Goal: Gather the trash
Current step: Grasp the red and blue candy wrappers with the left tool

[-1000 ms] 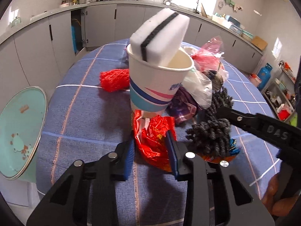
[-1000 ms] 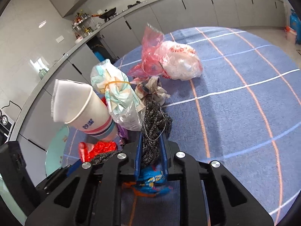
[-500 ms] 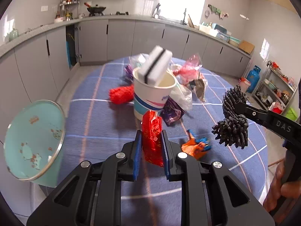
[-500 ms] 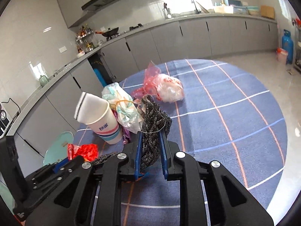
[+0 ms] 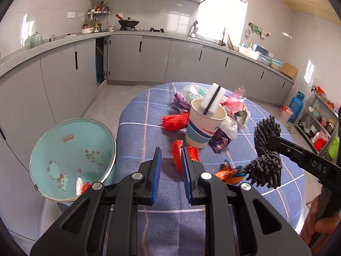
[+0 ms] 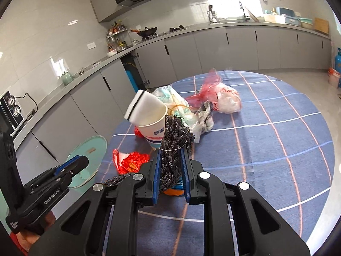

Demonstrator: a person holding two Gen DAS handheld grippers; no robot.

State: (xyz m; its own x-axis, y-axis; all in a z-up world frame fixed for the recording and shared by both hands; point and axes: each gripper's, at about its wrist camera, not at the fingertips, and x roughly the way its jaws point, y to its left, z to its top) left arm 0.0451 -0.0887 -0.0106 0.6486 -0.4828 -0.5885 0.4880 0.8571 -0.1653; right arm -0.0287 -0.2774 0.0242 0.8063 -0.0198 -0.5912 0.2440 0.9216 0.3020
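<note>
Beside the bin point(image 5: 72, 160), our right gripper point(image 6: 170, 170) clamps black netting point(image 6: 175, 136) for disposal; our left gripper point(image 5: 170, 170) hangs open, empty.

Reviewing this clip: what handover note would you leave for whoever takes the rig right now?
Right claw: shut on the black mesh bundle, held above the table.
Left claw: slightly open, apparently empty; red wrapper lies on the table just past its tips.
Teal bin beside the table holds a few scraps.
Left: bin the bundle, then wrapper, paper cup with sponge, red net, plastic bags, orange wrapper.
</note>
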